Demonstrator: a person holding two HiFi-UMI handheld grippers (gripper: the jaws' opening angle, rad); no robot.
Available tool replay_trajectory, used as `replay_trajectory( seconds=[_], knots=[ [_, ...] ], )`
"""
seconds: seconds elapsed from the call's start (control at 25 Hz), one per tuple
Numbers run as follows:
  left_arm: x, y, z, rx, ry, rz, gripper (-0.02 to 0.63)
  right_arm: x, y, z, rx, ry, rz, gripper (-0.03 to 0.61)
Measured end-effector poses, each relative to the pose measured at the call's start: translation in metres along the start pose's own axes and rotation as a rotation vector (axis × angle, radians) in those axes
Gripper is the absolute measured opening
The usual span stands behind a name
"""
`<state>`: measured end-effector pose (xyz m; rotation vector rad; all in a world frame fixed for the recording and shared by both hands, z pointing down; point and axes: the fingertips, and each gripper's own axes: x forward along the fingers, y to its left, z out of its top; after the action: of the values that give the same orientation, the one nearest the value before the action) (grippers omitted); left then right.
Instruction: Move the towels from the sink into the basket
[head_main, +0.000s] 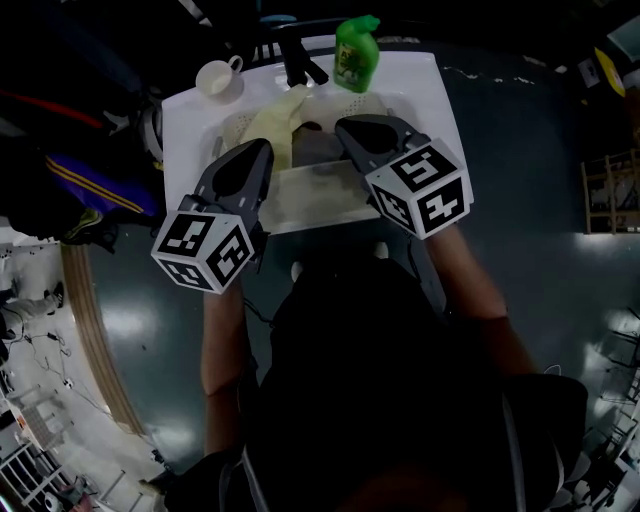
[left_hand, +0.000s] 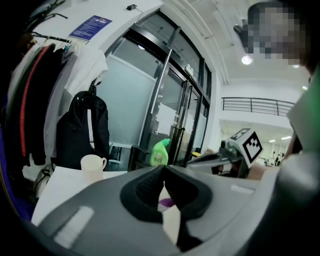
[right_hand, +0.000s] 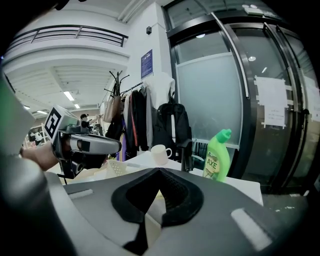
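In the head view a pale yellow towel (head_main: 278, 122) lies bunched over a white perforated basket (head_main: 236, 126) on the white sink unit (head_main: 190, 120), with a darker grey cloth (head_main: 318, 148) beside it. My left gripper (head_main: 264, 147) is shut and empty, its tip just left of the yellow towel. My right gripper (head_main: 343, 126) is also shut and empty, its tip over the grey cloth. In the right gripper view, the basket (right_hand: 114, 167) and yellow towel (right_hand: 95, 174) sit beyond the closed jaws. A bit of purple cloth (left_hand: 166, 202) shows below the left jaws.
On the sink unit stand a white cup (head_main: 217, 78), a black faucet (head_main: 298, 62) and a green bottle (head_main: 356, 55). Its rectangular basin (head_main: 310, 195) lies nearest me. Glass doors and a rack of coats (right_hand: 145, 120) stand behind. Dark floor surrounds the unit.
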<state>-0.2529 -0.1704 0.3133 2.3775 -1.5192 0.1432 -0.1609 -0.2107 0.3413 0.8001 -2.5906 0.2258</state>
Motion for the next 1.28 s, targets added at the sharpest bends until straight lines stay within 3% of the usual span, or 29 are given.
replay_trajectory(
  seconds=[1.28],
  knots=[
    [-0.016,-0.012,-0.035,-0.047,0.057,-0.032,0.008,-0.025,0.015,-0.019,0.114,-0.042,-0.042,-0.003]
  ],
)
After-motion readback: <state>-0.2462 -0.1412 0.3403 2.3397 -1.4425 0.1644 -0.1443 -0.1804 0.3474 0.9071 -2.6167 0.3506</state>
